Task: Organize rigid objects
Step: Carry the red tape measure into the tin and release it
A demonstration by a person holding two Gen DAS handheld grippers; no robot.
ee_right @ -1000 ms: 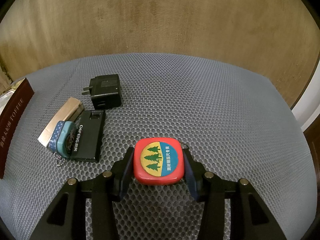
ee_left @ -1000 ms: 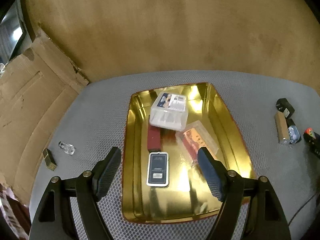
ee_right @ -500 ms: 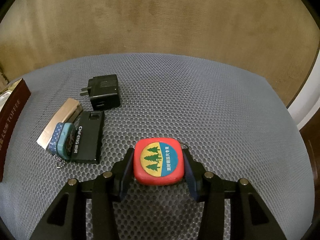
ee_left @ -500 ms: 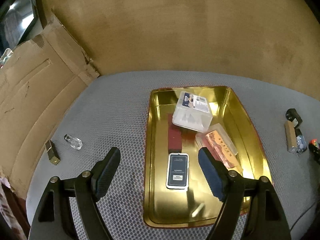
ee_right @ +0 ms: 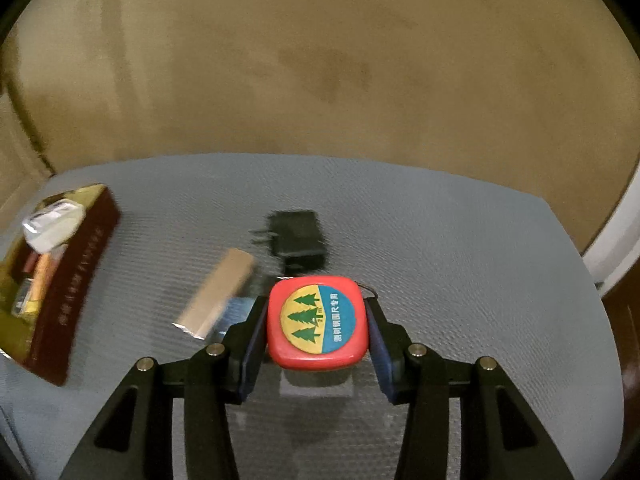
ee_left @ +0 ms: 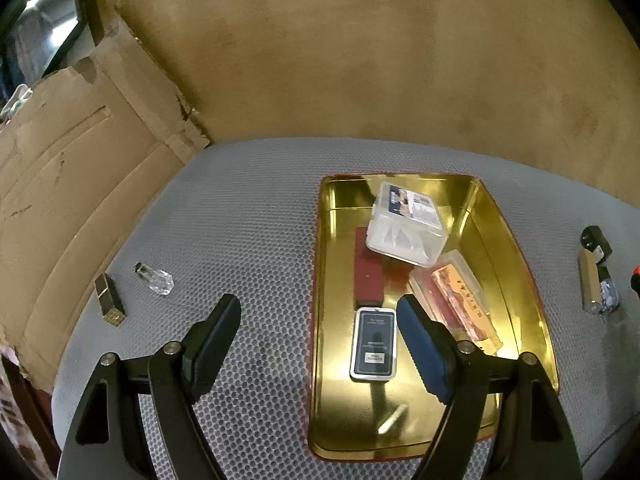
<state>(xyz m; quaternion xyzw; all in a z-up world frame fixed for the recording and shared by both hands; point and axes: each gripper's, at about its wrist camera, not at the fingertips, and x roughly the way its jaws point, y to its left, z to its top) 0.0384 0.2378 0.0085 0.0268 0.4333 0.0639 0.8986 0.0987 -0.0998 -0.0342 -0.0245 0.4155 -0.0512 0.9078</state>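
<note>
My right gripper [ee_right: 316, 326] clamps a red tape measure [ee_right: 318, 322] at lower centre, its round label showing green pines and Chinese characters. My left gripper [ee_left: 318, 322] hangs wide and empty beside the gold tray [ee_left: 516, 268], whose labels I cannot read

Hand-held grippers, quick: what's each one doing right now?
Left hand-held gripper: open, holding nothing.
Right hand-held gripper: closed on the red tape measure.
</note>
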